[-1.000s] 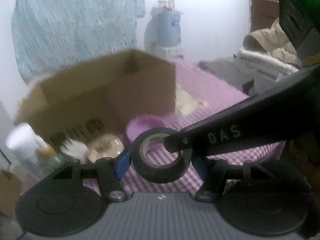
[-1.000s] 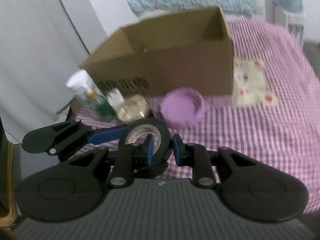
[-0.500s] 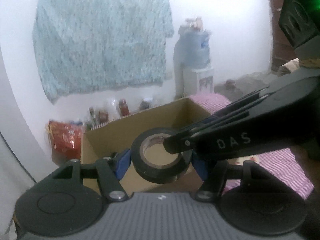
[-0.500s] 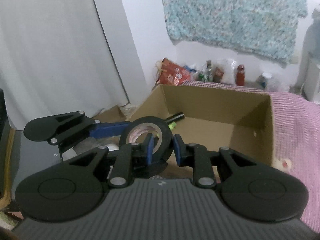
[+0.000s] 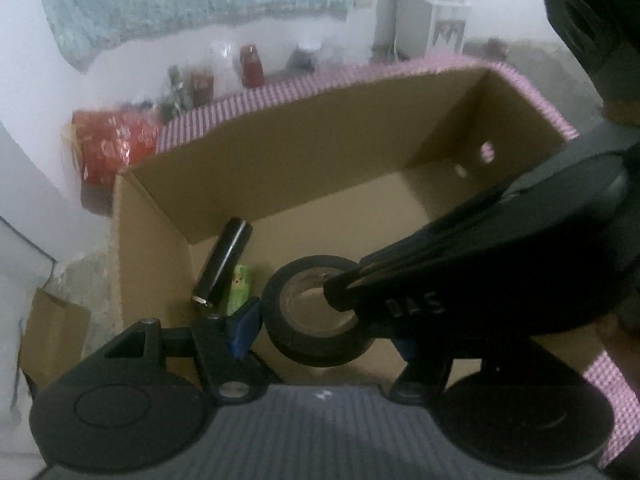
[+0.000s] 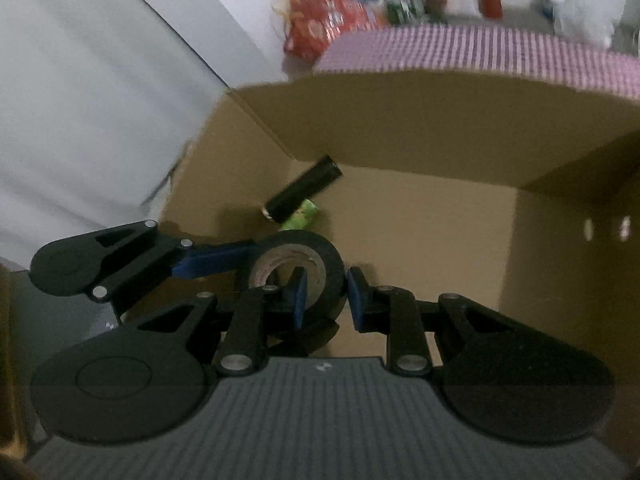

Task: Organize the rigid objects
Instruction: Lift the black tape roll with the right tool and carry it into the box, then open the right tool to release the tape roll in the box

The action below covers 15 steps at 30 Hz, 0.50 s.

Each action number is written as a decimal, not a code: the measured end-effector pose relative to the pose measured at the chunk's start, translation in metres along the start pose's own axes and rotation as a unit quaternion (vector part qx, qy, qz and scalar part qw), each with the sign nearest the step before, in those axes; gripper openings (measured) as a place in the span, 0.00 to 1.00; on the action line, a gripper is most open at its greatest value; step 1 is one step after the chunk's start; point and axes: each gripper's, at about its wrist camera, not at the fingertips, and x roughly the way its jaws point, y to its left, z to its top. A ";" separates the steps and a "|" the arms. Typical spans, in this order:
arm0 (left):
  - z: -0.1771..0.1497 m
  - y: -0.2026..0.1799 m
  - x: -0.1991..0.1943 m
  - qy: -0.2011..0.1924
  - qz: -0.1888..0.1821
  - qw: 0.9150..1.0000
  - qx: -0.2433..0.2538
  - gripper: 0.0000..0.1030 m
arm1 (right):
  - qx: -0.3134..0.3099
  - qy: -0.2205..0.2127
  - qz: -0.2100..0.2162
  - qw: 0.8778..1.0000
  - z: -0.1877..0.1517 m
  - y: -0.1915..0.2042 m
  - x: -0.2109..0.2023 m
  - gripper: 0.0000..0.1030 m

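Both my grippers hold one roll of black tape (image 5: pixel 320 312) over the open cardboard box (image 5: pixel 320 160), above its near left part. The roll stands on edge, its hole facing back toward my left wrist camera; its axis runs roughly along my left gripper's fingers. My left gripper (image 5: pixel 326 330) clasps the roll across its outer rim: the blue left pad (image 5: pixel 244 330) touches one side, and the other pad is mostly hidden behind my right gripper's body, which crosses that view and carries the letters "DAS" (image 5: pixel 416 305). My right gripper (image 6: pixel 326 298) pinches the roll's wall, one blue pad (image 6: pixel 300 298) inside the hole, the other against the outside tread. The pale core shows faint reddish print, too blurred to read. In the box's left corner a black cylinder (image 5: pixel 224 266) lies on the floor, its long axis running from near me toward the far wall. A green item (image 5: pixel 240 286) lies just beside it, its markings illegible. Beyond the box are a pink checked cloth (image 6: pixel 460 52), a red printed bag (image 6: pixel 324 20) and blurred bottles (image 5: pixel 252 66).
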 end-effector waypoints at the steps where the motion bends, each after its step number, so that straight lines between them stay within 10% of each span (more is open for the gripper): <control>1: 0.000 0.001 0.006 0.008 0.001 1.000 -0.001 0.65 | 0.002 0.007 -0.001 1.000 0.000 -0.002 0.005 0.21; 15: 0.004 0.002 0.032 0.048 0.023 0.999 -0.002 0.66 | 0.051 0.040 0.014 0.998 0.011 -0.023 0.037 0.21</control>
